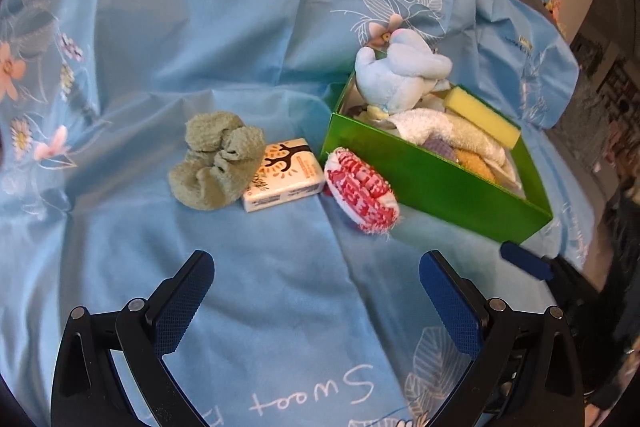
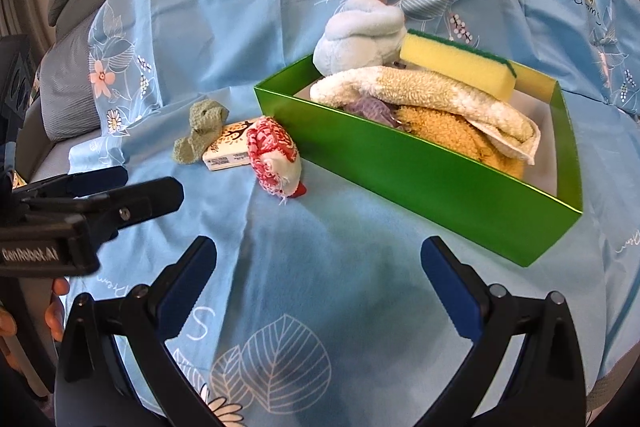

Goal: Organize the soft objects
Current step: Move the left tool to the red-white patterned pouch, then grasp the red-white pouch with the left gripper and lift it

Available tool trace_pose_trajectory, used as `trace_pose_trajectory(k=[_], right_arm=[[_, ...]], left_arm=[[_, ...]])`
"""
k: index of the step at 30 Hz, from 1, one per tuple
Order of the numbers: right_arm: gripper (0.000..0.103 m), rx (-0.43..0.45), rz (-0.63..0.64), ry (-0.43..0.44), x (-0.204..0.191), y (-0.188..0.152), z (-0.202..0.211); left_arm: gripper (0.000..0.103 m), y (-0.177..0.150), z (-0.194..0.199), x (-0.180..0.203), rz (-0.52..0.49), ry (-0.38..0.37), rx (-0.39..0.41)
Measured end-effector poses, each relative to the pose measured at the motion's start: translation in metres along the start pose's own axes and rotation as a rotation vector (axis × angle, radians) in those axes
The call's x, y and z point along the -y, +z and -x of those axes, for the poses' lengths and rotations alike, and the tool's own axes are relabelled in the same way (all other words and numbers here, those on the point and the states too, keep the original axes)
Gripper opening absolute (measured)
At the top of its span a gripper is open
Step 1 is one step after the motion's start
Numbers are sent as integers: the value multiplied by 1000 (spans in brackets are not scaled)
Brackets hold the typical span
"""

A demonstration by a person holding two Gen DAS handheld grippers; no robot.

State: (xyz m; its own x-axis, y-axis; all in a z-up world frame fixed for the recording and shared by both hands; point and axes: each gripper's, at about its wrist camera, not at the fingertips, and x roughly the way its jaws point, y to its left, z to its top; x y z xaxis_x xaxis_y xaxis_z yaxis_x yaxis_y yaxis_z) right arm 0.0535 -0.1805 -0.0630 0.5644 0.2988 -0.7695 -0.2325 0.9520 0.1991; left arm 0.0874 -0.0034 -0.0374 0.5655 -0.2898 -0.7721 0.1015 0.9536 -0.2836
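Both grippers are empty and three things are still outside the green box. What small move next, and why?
Probably ease the right gripper, jaws open, forward toward the red-and-white pouch. It lies on the blue cloth nearest the green box, ahead of the tissue pack and the green cloth, so it looks the shortest transfer.

sponge (image 2: 456, 65) in box (image 2: 400, 167) | pouch (image 2: 274, 157), pack (image 2: 228, 147) left
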Motion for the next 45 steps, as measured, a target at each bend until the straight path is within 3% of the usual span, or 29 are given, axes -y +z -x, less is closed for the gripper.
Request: trace_pose_trajectory(k=[7, 14, 18, 22, 26, 27, 28, 31, 36, 45], right_arm=[[102, -18, 7, 7, 0, 3, -19], [101, -14, 40, 51, -12, 12, -36], [89, -1, 65, 70, -19, 21, -47], [80, -5, 67, 87, -20, 30, -64], [67, -19, 47, 117, -19, 35, -77], [66, -23, 47, 120, -19, 36, -80], [61, -23, 51, 122, -19, 36, -81], [38, -38, 61, 129, -22, 36, -87], [32, -32, 85, 138, -26, 34, -85], [30, 10, 103, 160, -31, 30, -55]], left_arm=[[102, 14, -18, -13, 47, -133, -10], [102, 28, -47, -8, 58, -218, -55], [102, 36, -59, -3, 57, -230, -62], [85, 41, -68, -1, 59, -243, -77], [79, 40, -75, -5, 72, -254, -94], [69, 40, -77, -6, 76, -260, -97], [59, 41, -79, -7, 80, -266, -105], [50, 40, -83, -7, 84, -276, -122], [42, 37, -78, -3, 66, -282, -111], [41, 28, -40, 9, 24, -283, -67]])
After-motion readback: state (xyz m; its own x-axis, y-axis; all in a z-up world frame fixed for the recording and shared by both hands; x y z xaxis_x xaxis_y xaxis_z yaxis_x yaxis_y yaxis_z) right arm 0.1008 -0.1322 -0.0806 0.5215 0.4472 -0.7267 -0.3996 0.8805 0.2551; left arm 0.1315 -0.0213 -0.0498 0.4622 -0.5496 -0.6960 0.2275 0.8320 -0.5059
